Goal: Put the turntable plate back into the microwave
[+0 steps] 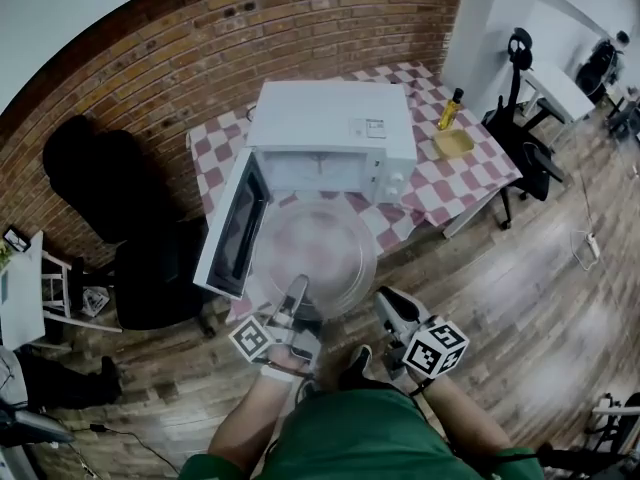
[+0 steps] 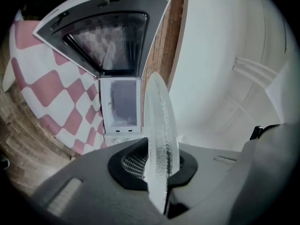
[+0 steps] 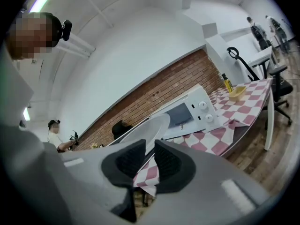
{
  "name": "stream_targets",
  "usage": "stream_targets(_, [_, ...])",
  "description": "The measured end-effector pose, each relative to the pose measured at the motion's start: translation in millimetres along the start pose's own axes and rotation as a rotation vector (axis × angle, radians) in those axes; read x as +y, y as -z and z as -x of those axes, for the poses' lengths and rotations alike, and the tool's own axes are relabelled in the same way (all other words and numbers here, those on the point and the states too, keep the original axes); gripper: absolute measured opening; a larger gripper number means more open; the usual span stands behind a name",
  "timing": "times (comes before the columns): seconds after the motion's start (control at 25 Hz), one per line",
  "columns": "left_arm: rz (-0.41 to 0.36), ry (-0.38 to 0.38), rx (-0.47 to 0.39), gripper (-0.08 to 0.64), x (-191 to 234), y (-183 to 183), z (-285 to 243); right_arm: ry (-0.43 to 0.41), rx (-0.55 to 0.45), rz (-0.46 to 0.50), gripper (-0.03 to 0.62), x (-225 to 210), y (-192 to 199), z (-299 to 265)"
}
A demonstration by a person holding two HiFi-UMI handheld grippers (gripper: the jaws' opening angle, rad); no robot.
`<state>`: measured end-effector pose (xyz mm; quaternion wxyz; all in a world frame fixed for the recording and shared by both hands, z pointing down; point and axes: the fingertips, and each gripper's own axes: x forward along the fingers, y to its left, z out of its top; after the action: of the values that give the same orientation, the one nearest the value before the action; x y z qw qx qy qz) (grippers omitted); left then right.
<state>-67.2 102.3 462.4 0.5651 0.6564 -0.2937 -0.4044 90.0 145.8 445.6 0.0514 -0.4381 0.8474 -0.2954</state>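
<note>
Item: round clear glass turntable plate (image 1: 318, 253), before the open white microwave (image 1: 330, 133); your left gripper (image 1: 297, 288) clamped on its rim; right gripper (image 1: 392, 306) parted, empty. Risk: single-edge grip, plate may slip

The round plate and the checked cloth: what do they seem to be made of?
The plate looks like clear glass, glossy: what lies under it shows faintly through, and its edge looks pebbled in the left gripper view. The cloth seems thin fabric or plastic sheet, matte: it hangs in soft folds at its edge. I cannot tell which.
</note>
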Motion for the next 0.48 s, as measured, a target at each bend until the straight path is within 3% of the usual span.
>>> stream_targets(0.48, [-0.042,-0.025,-0.079,0.037,24.3,-2.2,-48.3,-0.114,0.122,-0.019,0.063,-33.4,-8.6,-31.8])
